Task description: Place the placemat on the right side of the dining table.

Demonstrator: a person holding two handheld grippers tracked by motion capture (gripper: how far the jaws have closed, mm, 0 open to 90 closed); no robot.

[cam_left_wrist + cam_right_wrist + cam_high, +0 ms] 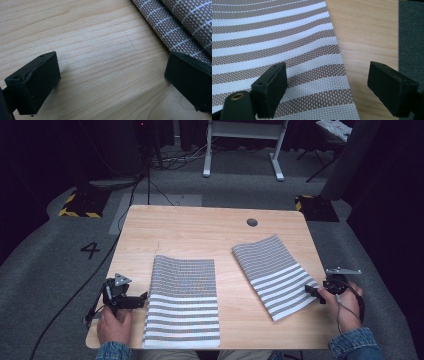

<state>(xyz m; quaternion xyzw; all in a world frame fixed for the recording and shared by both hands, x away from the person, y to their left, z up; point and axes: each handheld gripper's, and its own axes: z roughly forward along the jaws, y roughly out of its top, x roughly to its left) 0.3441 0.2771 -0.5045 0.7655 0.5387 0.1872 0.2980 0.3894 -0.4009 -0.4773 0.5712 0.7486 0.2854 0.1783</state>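
1. Two woven striped placemats are being worked on the wooden table: the left placemat is lying straight near the front edge, and the right placemat is lying askew, its near corner close to the table's right edge.
2. The right gripper is being held at the right placemat's near corner with its jaws spread wide; in the right gripper view one jaw is hovering over the weave and the other over bare wood, so the mat's edge is being straddled.
3. The left gripper is being held just beside the left placemat's side edge, jaws wide and empty.
4. The edge is probably best being taken by sliding one jaw under it before closing, since the flat mat is offering little to pinch.
5. A shallow bite is being risked; slipping seems likely.
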